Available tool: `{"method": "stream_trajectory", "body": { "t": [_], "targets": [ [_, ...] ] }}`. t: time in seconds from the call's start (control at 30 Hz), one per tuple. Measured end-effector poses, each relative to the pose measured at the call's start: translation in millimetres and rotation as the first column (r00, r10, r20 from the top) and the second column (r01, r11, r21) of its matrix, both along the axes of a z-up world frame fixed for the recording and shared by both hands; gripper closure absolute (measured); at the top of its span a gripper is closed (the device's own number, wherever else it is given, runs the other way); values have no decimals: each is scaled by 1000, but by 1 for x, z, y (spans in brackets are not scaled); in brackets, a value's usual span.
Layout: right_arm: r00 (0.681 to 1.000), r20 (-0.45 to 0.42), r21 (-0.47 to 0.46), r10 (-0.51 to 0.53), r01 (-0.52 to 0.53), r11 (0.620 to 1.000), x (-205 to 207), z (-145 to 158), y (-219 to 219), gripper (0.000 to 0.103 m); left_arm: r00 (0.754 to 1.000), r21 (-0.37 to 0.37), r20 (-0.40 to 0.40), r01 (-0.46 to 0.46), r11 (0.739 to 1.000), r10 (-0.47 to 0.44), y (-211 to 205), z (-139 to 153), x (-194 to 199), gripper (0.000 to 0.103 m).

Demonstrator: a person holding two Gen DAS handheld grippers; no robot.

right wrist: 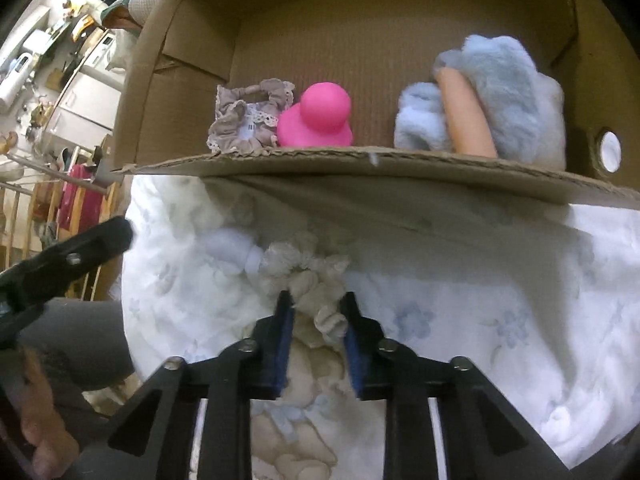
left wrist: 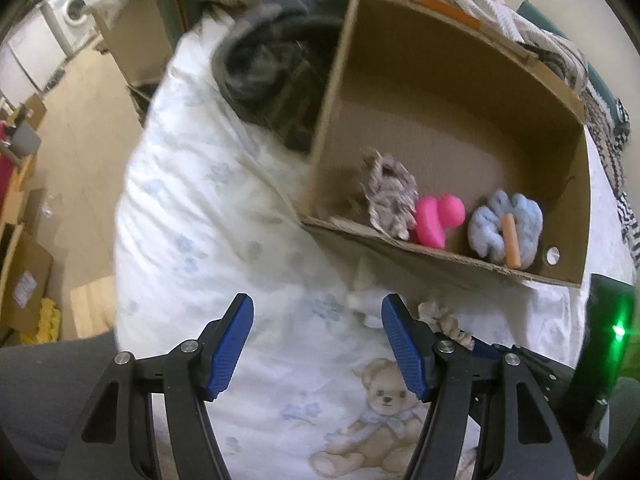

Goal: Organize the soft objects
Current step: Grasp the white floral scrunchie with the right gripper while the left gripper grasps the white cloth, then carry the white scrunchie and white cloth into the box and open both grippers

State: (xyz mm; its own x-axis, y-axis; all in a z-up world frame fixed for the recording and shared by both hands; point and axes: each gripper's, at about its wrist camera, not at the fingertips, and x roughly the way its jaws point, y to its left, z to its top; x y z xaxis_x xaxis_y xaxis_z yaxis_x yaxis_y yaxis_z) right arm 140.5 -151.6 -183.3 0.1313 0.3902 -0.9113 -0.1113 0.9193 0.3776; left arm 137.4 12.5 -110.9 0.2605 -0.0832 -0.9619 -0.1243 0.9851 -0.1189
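Observation:
An open cardboard box (left wrist: 400,80) (right wrist: 400,160) lies on the bed. Along its near wall sit a grey-brown lace scrunchie (left wrist: 390,196) (right wrist: 244,124), a pink rubber toy (left wrist: 434,220) (right wrist: 318,120) and a pale blue fluffy piece (left wrist: 492,220) (right wrist: 516,92) with a peach stick (right wrist: 466,116) in it. In front of the box my right gripper (right wrist: 317,296) is shut on a beige scrunchie (right wrist: 316,300) (left wrist: 440,320) lying on the bedding. My left gripper (left wrist: 317,304) stands open over the bedding, just left of that scrunchie, with nothing between its fingers.
White bedding (left wrist: 200,200) with blue flowers and a teddy-bear print (left wrist: 380,412) covers the bed. A small white fluffy piece (right wrist: 228,246) lies left of the beige scrunchie. Dark clothing (left wrist: 272,68) is piled left of the box. The bed edge drops to the floor (left wrist: 80,128) on the left.

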Motion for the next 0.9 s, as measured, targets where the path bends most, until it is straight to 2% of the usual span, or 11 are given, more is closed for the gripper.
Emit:
{"method": "stream_trajectory", "body": {
  "t": [0.07,0.33,0.47,0.5,0.53,0.57,0.63,0.9],
  "targets": [
    [1000,4,10,-16,16,1000,-3,6,-6,81,1000,-17,-26,7,1000,-7,-8,-9,2,39],
    [993,29,51,-113,111,993,-27,40,-43,82,995,4,-75,61,998,-60,-44,-43,17,39],
    [989,37,72,-140,137,988,-34,44,-48,82,997,74,-78,33,997,-27,-49,-55,24,40],
    [989,39,74,-142,139,988,-34,45,-49,82,997,78,-80,25,997,-19,-49,-58,24,43],
    [989,38,75,-143,139,987,-34,45,-49,82,996,74,-90,20,997,-13,-49,-62,25,58],
    [989,36,74,-143,140,987,-33,45,-51,82,995,65,-103,17,998,-11,-48,-66,25,78],
    [989,35,71,-146,144,987,-33,44,-52,82,990,51,-143,6,999,2,-43,-74,24,77],
    [988,25,71,-155,153,986,-30,42,-52,82,989,66,-150,27,997,-17,-37,-67,9,78]
  ]
}}
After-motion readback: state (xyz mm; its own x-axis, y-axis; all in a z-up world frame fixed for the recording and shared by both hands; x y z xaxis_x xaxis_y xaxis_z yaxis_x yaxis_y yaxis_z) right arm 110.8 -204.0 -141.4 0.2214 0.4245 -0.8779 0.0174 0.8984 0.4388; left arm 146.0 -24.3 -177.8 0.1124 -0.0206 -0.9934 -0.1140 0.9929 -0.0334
